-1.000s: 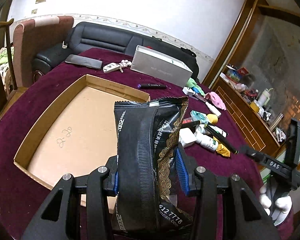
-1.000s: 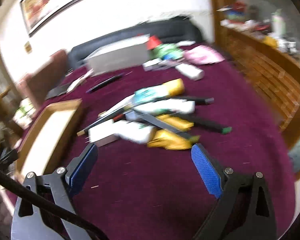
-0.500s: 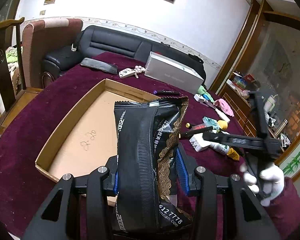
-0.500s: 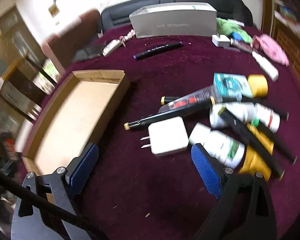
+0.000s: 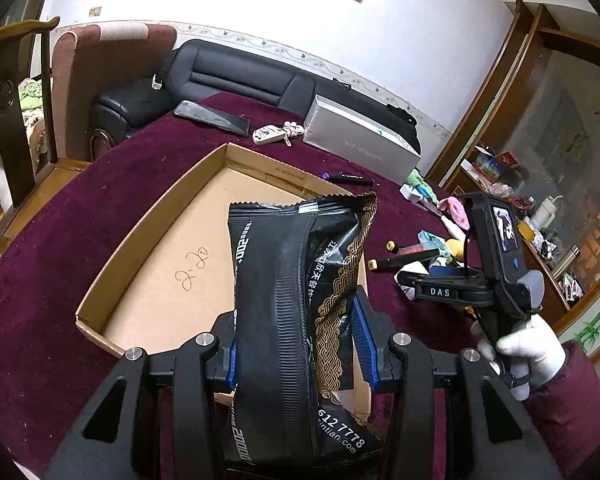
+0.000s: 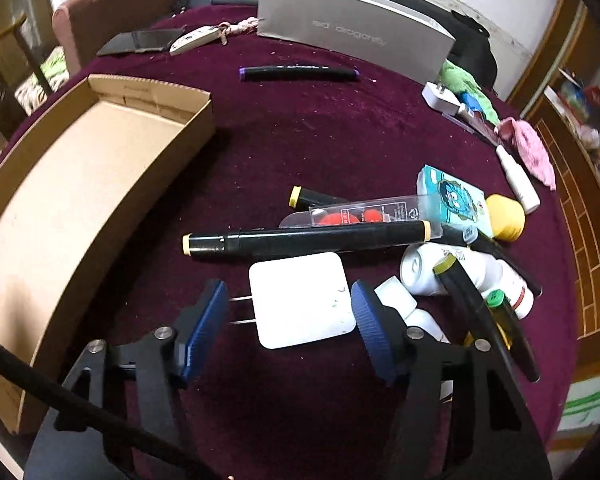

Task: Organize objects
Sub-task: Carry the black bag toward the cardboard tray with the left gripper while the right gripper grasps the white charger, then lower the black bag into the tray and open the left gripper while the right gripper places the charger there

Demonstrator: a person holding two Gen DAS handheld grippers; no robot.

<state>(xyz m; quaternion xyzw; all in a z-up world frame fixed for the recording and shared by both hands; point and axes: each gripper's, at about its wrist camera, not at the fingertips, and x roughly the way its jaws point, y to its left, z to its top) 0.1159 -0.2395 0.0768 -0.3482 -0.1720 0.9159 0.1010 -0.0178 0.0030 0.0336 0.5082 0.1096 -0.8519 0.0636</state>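
My left gripper [image 5: 298, 348] is shut on a black snack packet [image 5: 296, 280] with gold pattern, which it holds upright above the near end of an empty cardboard tray [image 5: 172, 264]. In the right wrist view, my right gripper [image 6: 288, 320] points down at a white square charger [image 6: 304, 300] lying on the maroon tablecloth. Its jaws are closing with the charger between them. The right pad [image 6: 374, 332] is at the charger's edge, while the left pad [image 6: 204, 328] stands off by the metal prongs. The tray [image 6: 72, 184] lies to the charger's left.
Just beyond the charger lie a black marker with yellow ends [image 6: 308, 238], a clear red-filled pack [image 6: 352, 214], white bottles [image 6: 460, 276], more markers and a teal box [image 6: 452, 196]. Farther back are a purple-capped marker [image 6: 300, 73], a silver box [image 6: 352, 32], a phone [image 6: 144, 40] and a key fob [image 6: 192, 38].
My right gripper swung toward the tray side and came down over the white charger, and its jaws have narrowed around it. The left gripper has shifted slightly over the tray, still holding the packet.
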